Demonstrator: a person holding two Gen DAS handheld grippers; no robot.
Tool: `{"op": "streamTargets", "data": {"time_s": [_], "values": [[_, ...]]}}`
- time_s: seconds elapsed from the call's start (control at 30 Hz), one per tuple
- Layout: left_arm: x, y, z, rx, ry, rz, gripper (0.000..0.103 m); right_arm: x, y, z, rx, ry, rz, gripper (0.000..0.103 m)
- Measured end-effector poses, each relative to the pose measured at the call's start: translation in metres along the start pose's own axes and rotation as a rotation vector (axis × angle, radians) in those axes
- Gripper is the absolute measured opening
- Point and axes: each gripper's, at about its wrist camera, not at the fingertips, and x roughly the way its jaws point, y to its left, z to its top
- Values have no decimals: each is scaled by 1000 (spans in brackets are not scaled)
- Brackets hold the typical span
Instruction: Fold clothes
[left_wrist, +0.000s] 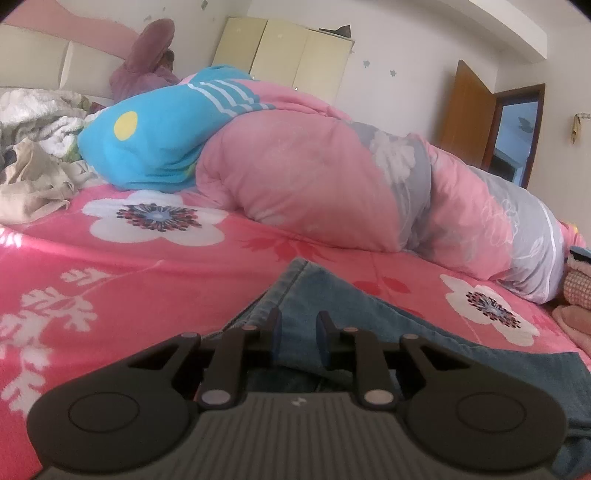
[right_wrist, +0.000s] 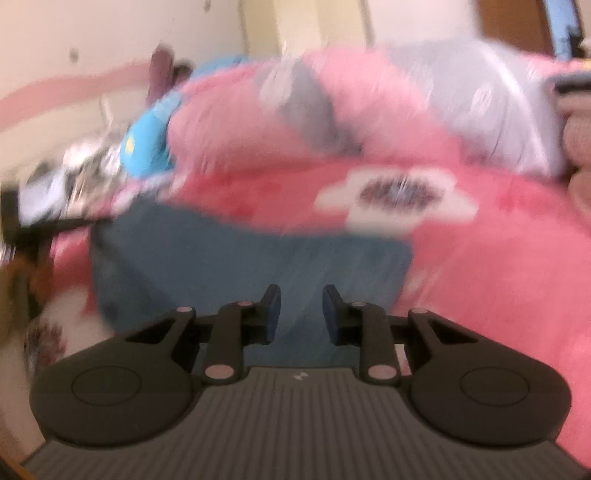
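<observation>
A: Starting at the left gripper (left_wrist: 298, 328): fingers (left_wrist: 274, 325) stand a narrow gap apart over the jeans (left_wrist: 332, 295). Denim fills the gap, but whether the pads press it I cannot tell.

B: Right gripper (right_wrist: 301, 310)?

A: Frame is heavily smeared. Its fingers (right_wrist: 271, 310) show a clear gap with blue denim behind them; nothing visibly pinched, so they read as spread.

B: Location of the garment?

A: Jeans lie on the bed (left_wrist: 110, 266), at its near edge, on a pink sheet printed with white flowers. In the left wrist view a hemmed corner of the denim points toward the far side, the rest running off to the near right under the gripper. In the right wrist view the denim is a broad flat patch directly ahead of the fingers.

B: Beyond that?

A: A bunched pink and grey quilt (left_wrist: 314, 177) lies across the far side of the bed, a blue cushion (left_wrist: 147, 147) with a yellow dot against its left end. Far left, a crumpled beige garment (left_wrist: 33, 181). Cream wardrobe (left_wrist: 284, 55) against the far wall, brown door (left_wrist: 469, 114) far right.
</observation>
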Motion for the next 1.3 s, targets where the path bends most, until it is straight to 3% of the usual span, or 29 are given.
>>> {"op": "streamTargets", "data": {"time_s": [0.07,0.2,0.43,0.5,0.57,0.77,0.93,1.1,1.17,1.23,1.3], "values": [[0,0,0,-3,0,-3,22,12,-13,11,12,-31,-24,25],[0,2,0,-10,0,-10,21,55,-38,-10,45,124,-26,22],[0,4,0,-13,-1,-14,22,65,-43,23,46,86,-67,19],[0,4,0,-18,-1,-17,22,92,-58,11,85,146,-91,18],[0,5,0,-22,-1,-19,22,96,-69,11,174,136,-72,18],[0,5,0,-27,0,-25,22,73,-87,21,347,84,-151,19],[0,6,1,-31,0,-31,22,22,-62,19,249,18,-28,19],[0,7,0,-35,0,-36,22,28,-69,-27,329,98,-68,21],[0,8,0,-37,-1,-38,22,23,-66,-14,347,109,-88,22],[-1,8,0,-39,-1,-39,22,12,-51,0,247,95,-76,22],[-1,8,0,-41,-2,-40,22,-10,-40,6,174,50,9,22]]}}
